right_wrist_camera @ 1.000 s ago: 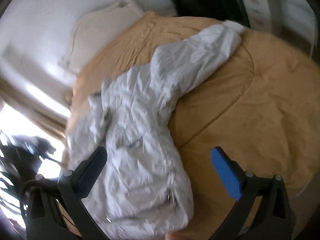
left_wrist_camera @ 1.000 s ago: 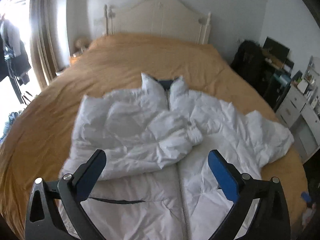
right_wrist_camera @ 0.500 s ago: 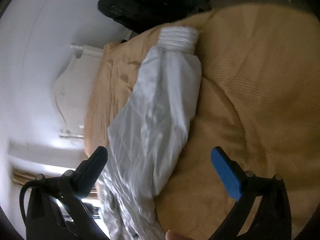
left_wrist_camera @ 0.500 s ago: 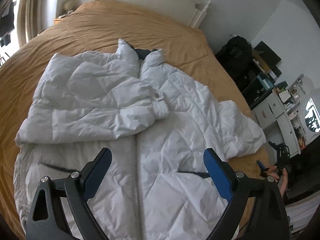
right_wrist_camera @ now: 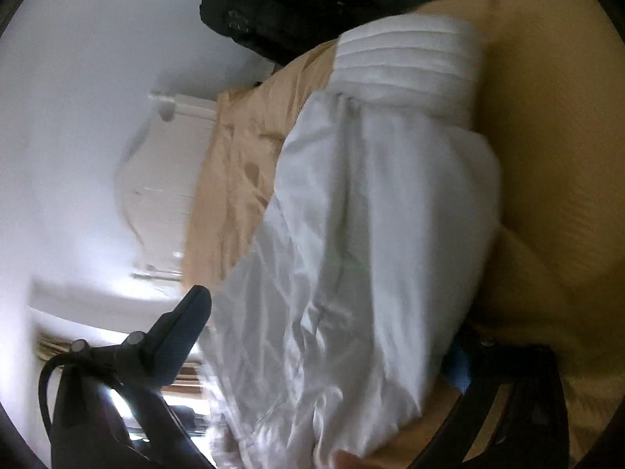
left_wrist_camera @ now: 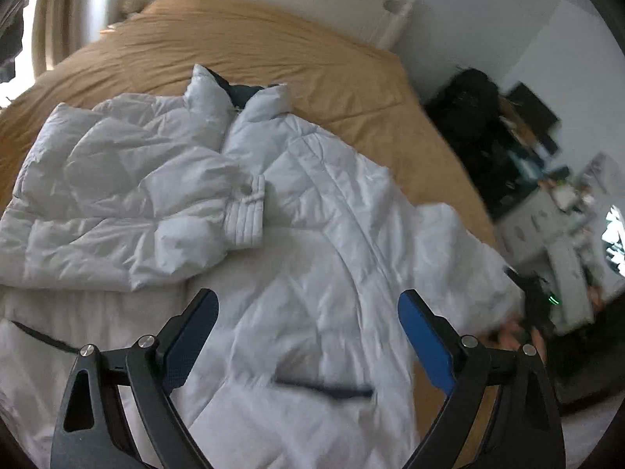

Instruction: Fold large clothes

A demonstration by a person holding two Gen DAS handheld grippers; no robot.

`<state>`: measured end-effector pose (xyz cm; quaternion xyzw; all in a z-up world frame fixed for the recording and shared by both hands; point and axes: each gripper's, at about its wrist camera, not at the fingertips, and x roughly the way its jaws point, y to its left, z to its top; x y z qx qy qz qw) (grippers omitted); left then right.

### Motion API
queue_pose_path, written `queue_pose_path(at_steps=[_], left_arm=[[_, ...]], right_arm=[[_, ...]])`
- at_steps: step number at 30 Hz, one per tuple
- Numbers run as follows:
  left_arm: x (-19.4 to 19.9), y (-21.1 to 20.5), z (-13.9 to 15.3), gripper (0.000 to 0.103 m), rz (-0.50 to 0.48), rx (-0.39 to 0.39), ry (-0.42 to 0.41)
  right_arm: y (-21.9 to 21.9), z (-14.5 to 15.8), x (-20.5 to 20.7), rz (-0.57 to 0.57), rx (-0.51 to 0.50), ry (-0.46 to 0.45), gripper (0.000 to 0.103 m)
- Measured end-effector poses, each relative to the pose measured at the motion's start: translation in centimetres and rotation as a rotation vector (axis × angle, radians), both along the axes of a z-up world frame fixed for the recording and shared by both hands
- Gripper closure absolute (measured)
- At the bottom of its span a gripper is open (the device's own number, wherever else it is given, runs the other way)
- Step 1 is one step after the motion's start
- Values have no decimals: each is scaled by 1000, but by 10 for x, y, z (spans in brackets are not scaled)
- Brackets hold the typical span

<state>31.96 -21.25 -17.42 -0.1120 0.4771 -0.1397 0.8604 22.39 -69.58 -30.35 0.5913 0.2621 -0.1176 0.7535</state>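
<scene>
A white puffer jacket (left_wrist_camera: 312,234) lies front up on the tan bed cover (left_wrist_camera: 273,58), collar toward the headboard. Its left sleeve (left_wrist_camera: 156,211) is folded across the chest, cuff near the zipper. Its right sleeve (right_wrist_camera: 371,215) stretches out to the bed's right edge, ribbed cuff (right_wrist_camera: 406,66) at the far end. My left gripper (left_wrist_camera: 308,332) is open and empty above the jacket's lower front. My right gripper (right_wrist_camera: 324,351) is open, its jaws standing on either side of the right sleeve. The sleeve covers most of its right finger.
A white headboard (left_wrist_camera: 312,4) stands at the far end of the bed. A black bag (left_wrist_camera: 476,117) and a cluttered white dresser (left_wrist_camera: 554,219) stand to the right of the bed. A curtained window (left_wrist_camera: 43,39) is at the far left.
My right gripper has moved in on the outstretched right sleeve, which now lies between its jaws. My left gripper has shifted right and lower over the jacket's front.
</scene>
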Motion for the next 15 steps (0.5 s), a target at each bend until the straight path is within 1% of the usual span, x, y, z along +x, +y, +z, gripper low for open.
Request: queue_pose_path(at_steps=[1,2,3,4,5,6,7,8,9,10,12,13,15], left_arm=[[11,-15,-10,9,39,38,-9],[19,-24,-18,10,62,64,-1],[27,-33,-26,11,81,83,16],[37,-44,-35,11,79,87,29],[44,-54,-43,12,67,92,41],[52,-68,-52,13,40,96,53],[56,-75,-57,15,22,92,64],[64,-87,-64,19,-1,94,77],[71,-97,-69,21,-19,94,88],[75,-103,-72,24,-27,84,96],[85,-121,-83,26,-53,83,123],[89,-127,-89,30,-51,83,139],[95,-135,-101,30,-41,101,173]], right_arm=[[1,1,4,7,-12,11,5],[3,3,8,6,-16,16,5],[1,3,9,-1,-7,14,8],[-1,4,9,-11,8,-3,17],[-5,3,9,-22,34,-23,22],[-10,-3,9,-34,57,-24,36],[-15,-9,6,-54,91,-24,57],[-19,-14,5,-55,111,-26,65],[-21,-19,4,-50,118,-18,71],[-23,-20,3,-46,116,-20,76],[-25,-17,-1,-43,84,-34,83],[-25,-14,-3,-41,70,-41,87],[-23,-2,-8,-45,32,-64,90]])
